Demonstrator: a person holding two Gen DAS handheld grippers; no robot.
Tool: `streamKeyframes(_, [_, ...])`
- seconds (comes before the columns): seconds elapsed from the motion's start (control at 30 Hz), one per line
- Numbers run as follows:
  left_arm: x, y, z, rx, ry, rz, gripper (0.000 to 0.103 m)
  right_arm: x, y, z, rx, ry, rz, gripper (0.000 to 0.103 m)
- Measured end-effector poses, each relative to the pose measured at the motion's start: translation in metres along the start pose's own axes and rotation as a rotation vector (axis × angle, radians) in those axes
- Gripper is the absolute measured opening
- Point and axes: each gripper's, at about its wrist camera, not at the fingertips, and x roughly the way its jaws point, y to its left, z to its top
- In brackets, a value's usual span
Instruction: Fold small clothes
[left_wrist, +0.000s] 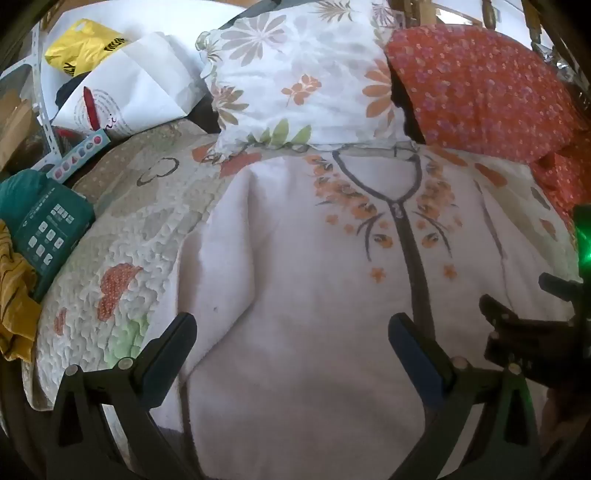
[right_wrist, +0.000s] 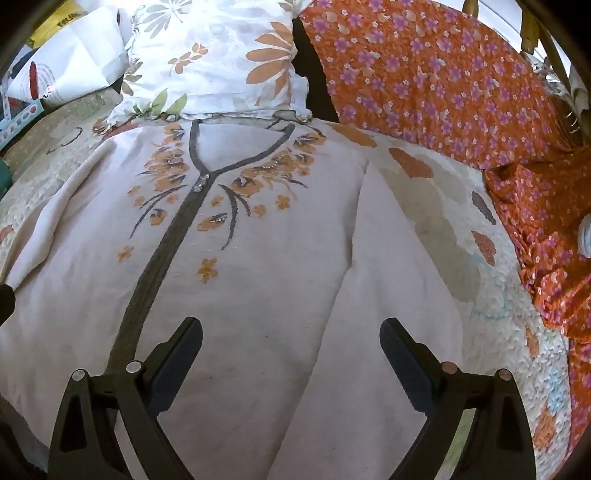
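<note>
Looking at it now, the top (left_wrist: 295, 277) lies flat, face up on the bed (left_wrist: 122, 236), neckline at the far end by the pillows. Left gripper (left_wrist: 291, 354) and right gripper (right_wrist: 291, 350) both hover wide open over its near half, holding nothing. I'd pinch one side edge with each and fold inward along the dark stripe, keeping the cloth taut. Count: one top, two pillows, two grippers.

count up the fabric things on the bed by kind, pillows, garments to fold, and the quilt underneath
Pillows: 2, the white floral pillow and the orange floral pillow
Garments laid out to fold: 1, the pale pink garment
Quilts: 1, the quilt
Total: 4
</note>
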Motion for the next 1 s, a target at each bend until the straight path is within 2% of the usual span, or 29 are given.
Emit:
streamKeyframes(0.2, [-0.01,0.001,0.008,0.031,-0.088,0.098,0.103,0.002,0.003,0.0,0.0,0.013,0.005,0.098])
streamKeyframes(0.23, [-0.011,0.013,0.009,0.034,-0.111,0.109,0.103,0.002,0.003,-0.001,0.0,0.01,0.007,0.098])
streamKeyframes(0.37, [-0.024,0.021,0.018,0.041,-0.208,0.21,0.103,0.002,0.004,-0.001,-0.006,0.011,0.007,0.098])
streamKeyframes(0.43, [-0.026,0.028,0.025,0.026,-0.223,0.238,0.103,0.002,0.005,-0.002,-0.005,0.002,0.01,0.098])
streamKeyframes(0.67, [-0.024,0.048,0.034,-0.02,-0.196,0.264,0.103,0.001,0.006,-0.003,-0.002,-0.006,0.017,0.098])
streamKeyframes(0.7, [-0.026,0.045,0.035,0.013,-0.173,0.294,0.103,0.001,0.007,-0.003,-0.003,-0.009,0.018,0.098])
streamKeyframes(0.87, [-0.024,0.049,0.036,-0.018,-0.171,0.285,0.103,0.0,0.008,-0.003,0.002,-0.009,0.027,0.098])
streamKeyframes(1.0, [-0.023,0.055,0.033,-0.031,-0.201,0.267,0.103,-0.002,0.008,-0.002,0.013,-0.028,0.037,0.098])
